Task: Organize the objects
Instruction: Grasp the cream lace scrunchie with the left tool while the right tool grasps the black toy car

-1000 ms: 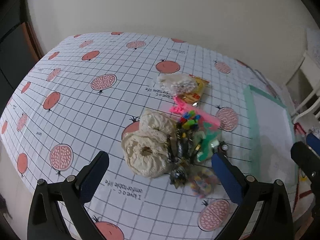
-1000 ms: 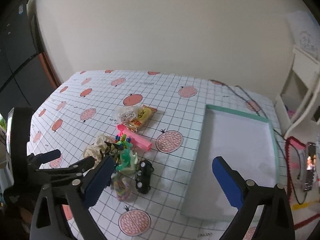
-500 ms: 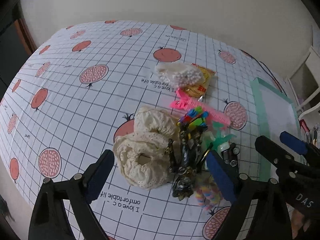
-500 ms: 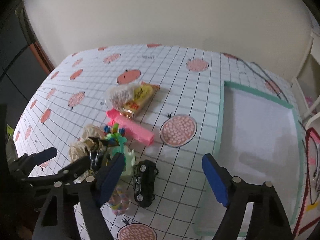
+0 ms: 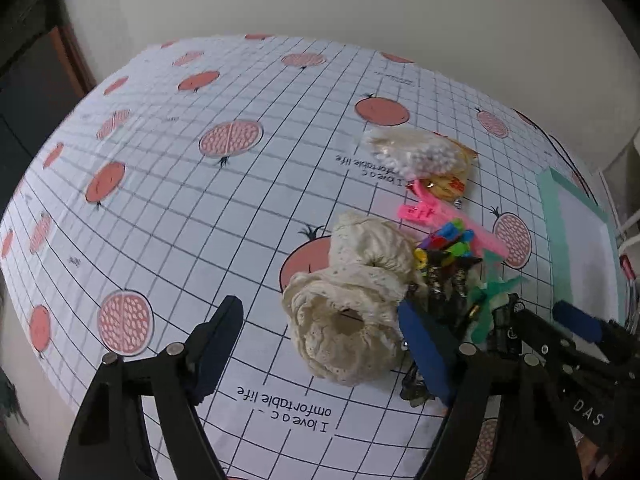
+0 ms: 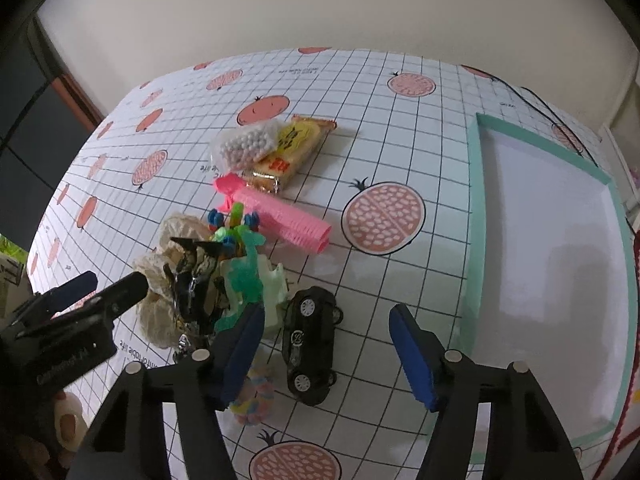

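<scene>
Both grippers spread, empty. Toy car [image 6: 310, 338] (rigid, probably light): grip across its sides, right gripper [image 6: 326, 348].

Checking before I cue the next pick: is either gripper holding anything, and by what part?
Nothing held. Left gripper is open over the cream scrunchie; right gripper is open around the black toy car.

"I love a comfortable life", tablecloth [image 5: 160, 208]
</scene>
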Action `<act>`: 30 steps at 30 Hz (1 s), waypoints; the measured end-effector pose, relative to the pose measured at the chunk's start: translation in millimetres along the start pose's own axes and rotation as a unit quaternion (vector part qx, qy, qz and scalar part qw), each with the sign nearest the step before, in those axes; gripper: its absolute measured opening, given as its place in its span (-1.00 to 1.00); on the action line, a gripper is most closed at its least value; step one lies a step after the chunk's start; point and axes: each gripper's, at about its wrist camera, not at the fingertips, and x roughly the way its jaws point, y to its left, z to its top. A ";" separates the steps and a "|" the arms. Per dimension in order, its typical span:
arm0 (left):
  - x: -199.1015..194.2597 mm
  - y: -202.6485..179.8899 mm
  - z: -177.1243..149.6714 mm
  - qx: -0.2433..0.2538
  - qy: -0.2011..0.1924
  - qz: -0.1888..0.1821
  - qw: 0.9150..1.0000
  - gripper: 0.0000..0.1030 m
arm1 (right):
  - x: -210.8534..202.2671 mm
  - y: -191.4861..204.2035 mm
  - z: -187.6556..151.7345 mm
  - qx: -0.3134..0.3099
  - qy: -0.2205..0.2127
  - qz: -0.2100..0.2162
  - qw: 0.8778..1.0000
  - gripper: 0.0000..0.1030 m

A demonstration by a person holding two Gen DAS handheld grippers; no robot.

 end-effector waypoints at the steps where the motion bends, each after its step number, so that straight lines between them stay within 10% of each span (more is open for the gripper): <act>1: 1.6 1.7 -0.4 -0.004 0.003 -0.001 1.000 0.56 | 1.4 0.0 -0.6 0.001 0.003 0.000 1.000 0.29; 30: 41.4 -2.7 -3.5 -0.033 0.035 0.003 0.999 0.30 | 34.0 3.1 -11.4 -0.003 0.061 -0.017 0.998 0.15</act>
